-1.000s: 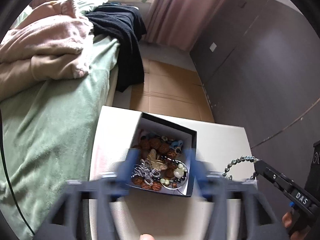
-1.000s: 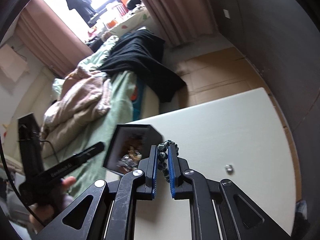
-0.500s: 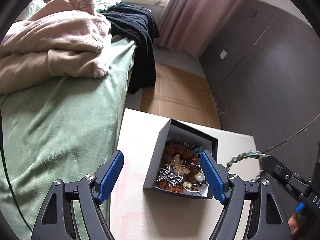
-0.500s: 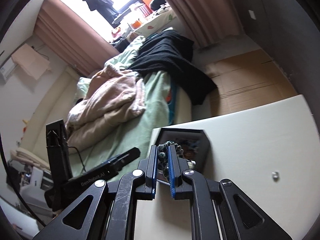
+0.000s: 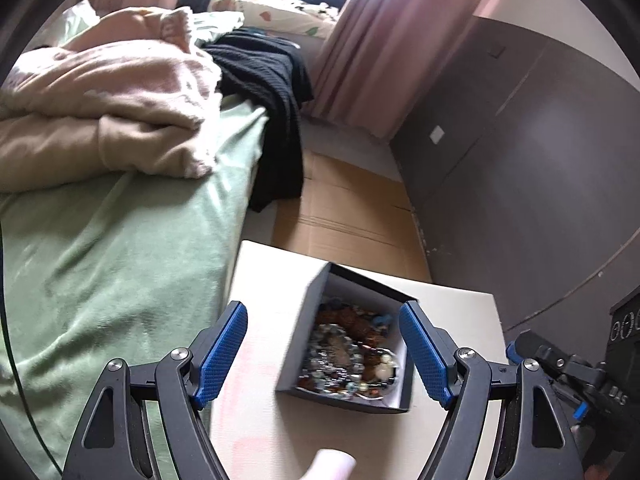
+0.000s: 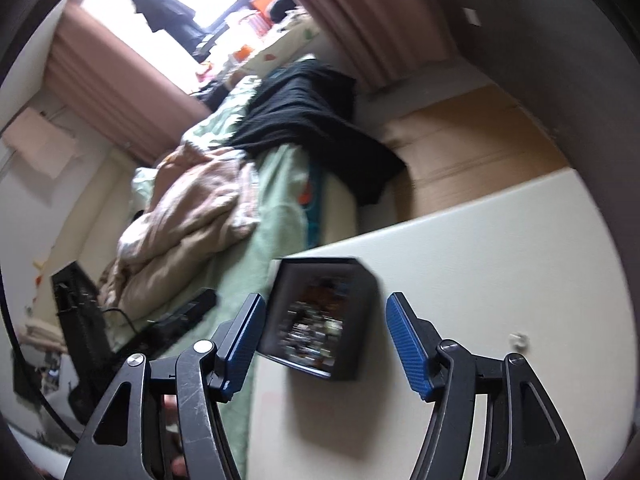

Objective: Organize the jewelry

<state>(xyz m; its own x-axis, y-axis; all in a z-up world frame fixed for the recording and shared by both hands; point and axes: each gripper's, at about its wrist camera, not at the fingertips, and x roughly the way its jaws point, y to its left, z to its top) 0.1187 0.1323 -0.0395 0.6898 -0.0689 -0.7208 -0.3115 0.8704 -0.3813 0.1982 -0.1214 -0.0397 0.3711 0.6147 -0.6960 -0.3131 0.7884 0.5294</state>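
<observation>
Now the black box point(image 5: 352, 344) full of beads and jewelry point(image 5: 348, 356) sits low in the middle of the frame on the white table point(image 5: 272, 312), with the left gripper point(image 5: 324, 356) and the right gripper point(image 6: 324, 344) both spread wide and holding nothing, beside the green bed point(image 5: 120, 240).

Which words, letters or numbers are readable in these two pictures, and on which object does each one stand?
"DAS": white letters on the right gripper's black body, at the left view's edge, cut off.
"00": pale digits on a dark box, partly out of frame.
Right view: the left gripper's black body is too blurred to read.
</observation>
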